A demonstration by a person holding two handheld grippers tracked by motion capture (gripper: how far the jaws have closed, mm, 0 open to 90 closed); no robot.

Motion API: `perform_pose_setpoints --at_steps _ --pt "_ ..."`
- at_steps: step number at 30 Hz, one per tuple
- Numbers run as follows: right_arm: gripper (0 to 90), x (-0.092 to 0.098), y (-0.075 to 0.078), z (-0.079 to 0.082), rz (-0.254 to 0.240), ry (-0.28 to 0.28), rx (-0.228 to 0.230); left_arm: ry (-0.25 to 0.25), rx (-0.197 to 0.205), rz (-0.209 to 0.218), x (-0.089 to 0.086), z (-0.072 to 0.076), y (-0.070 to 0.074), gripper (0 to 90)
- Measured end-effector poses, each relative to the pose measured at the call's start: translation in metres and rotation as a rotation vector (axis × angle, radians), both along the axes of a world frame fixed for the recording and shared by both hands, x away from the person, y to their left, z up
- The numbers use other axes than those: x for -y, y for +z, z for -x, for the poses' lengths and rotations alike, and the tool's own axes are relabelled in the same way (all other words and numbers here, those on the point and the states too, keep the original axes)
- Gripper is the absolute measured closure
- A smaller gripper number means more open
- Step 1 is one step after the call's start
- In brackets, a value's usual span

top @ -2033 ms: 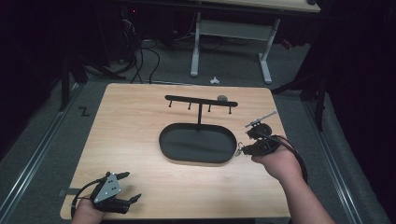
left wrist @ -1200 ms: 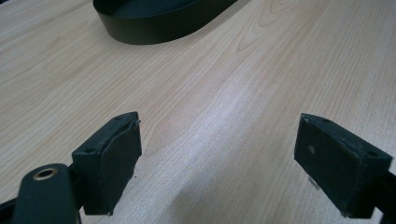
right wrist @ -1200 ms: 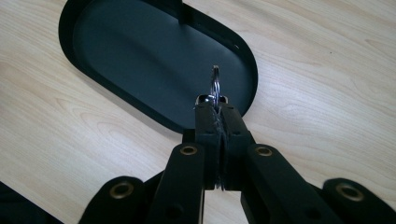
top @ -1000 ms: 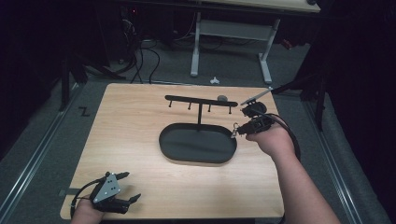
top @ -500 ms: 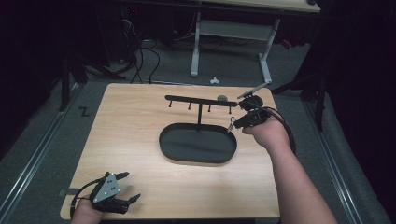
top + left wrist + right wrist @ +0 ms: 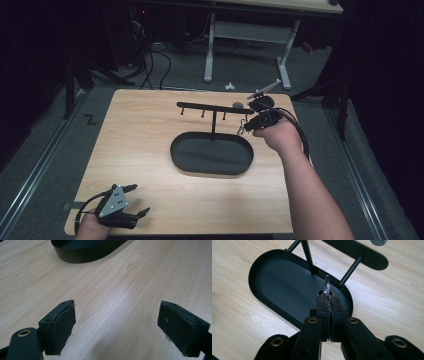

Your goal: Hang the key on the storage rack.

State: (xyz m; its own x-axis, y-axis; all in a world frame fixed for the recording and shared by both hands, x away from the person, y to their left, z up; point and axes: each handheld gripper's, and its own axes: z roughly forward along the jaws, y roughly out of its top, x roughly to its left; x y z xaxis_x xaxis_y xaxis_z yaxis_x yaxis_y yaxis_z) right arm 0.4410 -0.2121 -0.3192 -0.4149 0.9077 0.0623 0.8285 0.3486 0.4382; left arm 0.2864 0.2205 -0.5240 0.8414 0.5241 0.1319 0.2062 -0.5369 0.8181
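Note:
A black stand has an oval tray base (image 6: 210, 152) and a horizontal bar (image 6: 210, 107) on a post, with short pegs hanging under it. My right gripper (image 6: 243, 129) hovers just past the tray's far right end, below the right end of the bar. It is shut on a metal key ring (image 6: 327, 285), which sticks up from the fingertips close to a peg (image 6: 350, 270). My left gripper (image 6: 137, 200) rests at the table's near left corner, open, with bare wood between its pads (image 6: 62, 322).
A small grey disc (image 6: 238, 105) lies on the wooden table (image 6: 140, 145) behind the bar's right end. Beyond the table's far edge stand a white desk frame (image 6: 245, 35) and loose cables on the floor.
My right gripper has carried the key ring from beside the tray's right rim away from me, up to the right end of the bar. The left gripper has stayed still.

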Motion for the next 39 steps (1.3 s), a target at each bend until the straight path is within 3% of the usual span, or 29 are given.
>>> perform_pose_setpoints --at_steps 30,39 --pt "87.7 0.016 0.002 -0.013 -0.029 -0.072 0.014 -0.001 -0.003 -0.004 0.000 0.000 0.000 15.4" --pt "84.1 0.017 0.001 -0.020 -0.009 -0.104 0.027 0.003 -0.003 -0.003 -0.001 0.001 -0.001 15.3"
